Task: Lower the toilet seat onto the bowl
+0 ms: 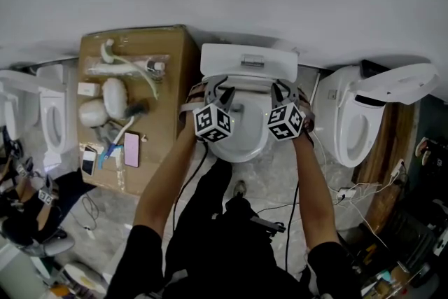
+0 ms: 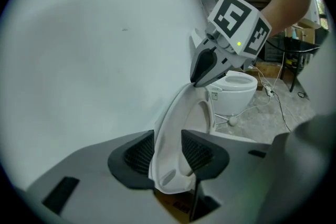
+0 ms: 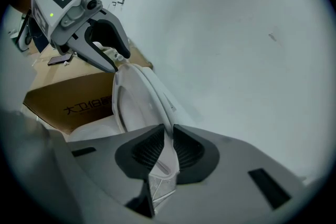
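Seat (image 2: 176, 113) stands tilted above the bowl (image 3: 92, 127) (not yet down); left gripper (image 2: 168, 150) and right gripper (image 3: 164, 149) each pinch one side edge.

Chinese print, partly readable
The cardboard box (image 3: 63, 94), left of the right tongs (image 3: 167, 150), bore dark characters on its side: "大卫伯" was readable, the rest hidden; nothing else was legible.

Black sleeves (image 1: 143, 248), black cables (image 1: 287, 227), grey left hand-held gripper (image 2: 168, 150), grey right hand-held gripper (image 3: 167, 148), black-and-white marker cubes (image 1: 213, 122)
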Tool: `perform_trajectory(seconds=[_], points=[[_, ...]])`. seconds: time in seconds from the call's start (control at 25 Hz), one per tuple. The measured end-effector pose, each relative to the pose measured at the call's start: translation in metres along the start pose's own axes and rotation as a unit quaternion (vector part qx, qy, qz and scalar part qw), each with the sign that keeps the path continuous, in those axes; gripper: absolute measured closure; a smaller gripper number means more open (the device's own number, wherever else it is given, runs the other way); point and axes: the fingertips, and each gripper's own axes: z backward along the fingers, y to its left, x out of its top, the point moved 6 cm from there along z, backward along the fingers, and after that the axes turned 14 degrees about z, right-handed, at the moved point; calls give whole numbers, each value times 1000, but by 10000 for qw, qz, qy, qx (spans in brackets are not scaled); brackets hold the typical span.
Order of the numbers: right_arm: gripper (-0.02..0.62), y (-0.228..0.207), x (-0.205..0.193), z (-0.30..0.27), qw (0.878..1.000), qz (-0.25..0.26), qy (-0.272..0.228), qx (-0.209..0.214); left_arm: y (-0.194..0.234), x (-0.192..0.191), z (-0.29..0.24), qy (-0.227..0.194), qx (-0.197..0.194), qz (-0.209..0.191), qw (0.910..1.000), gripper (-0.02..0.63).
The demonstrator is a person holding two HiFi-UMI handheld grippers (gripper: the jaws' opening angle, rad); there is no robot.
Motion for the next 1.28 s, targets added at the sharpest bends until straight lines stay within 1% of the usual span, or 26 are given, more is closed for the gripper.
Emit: perform_trajectory(seconds=[0.24, 0.32, 0.44, 0.52, 0.64, 0.76, 0.88, 1.0, 1.12, 1.28], points=[[523, 20, -4, 17, 9998, 178, -36, 74, -10, -7, 2, 31, 25, -137, 9999, 437], [523, 29, -6, 27, 9996, 233, -71, 133, -18, -10, 8, 37, -21, -236, 9997, 438], [523, 45, -11, 39, 9991, 356, -98, 215, -33, -19, 15, 194, -178, -447, 9987, 439], [523, 57, -14, 47, 9985, 425, -116, 311, -45, -29, 21, 350, -254, -520, 9977, 444], [522, 79, -21, 61, 9971, 565, -141, 499, -64, -44, 33, 481, -332, -630, 9963, 470], [518, 104, -28, 74, 9948, 705, -194, 704, -81, -60, 46, 548, -459, -783, 9944, 526], [515, 135, -39, 87, 9910, 880, -228, 981, -107, -82, 60, 747, -784, -990, 9892, 526], [509, 171, -51, 98, 9868, 989, -250, 1261, -134, -107, 69, 1073, -1097, -1293, 9797, 526], [506, 206, -65, 104, 9834, 1086, -253, 1430, -161, -136, 72, 1234, -1173, -1592, 9725, 522], [501, 246, -83, 106, 9787, 1206, -265, 1638, -193, -162, 79, 1369, -1254, -1607, 9694, 513]])
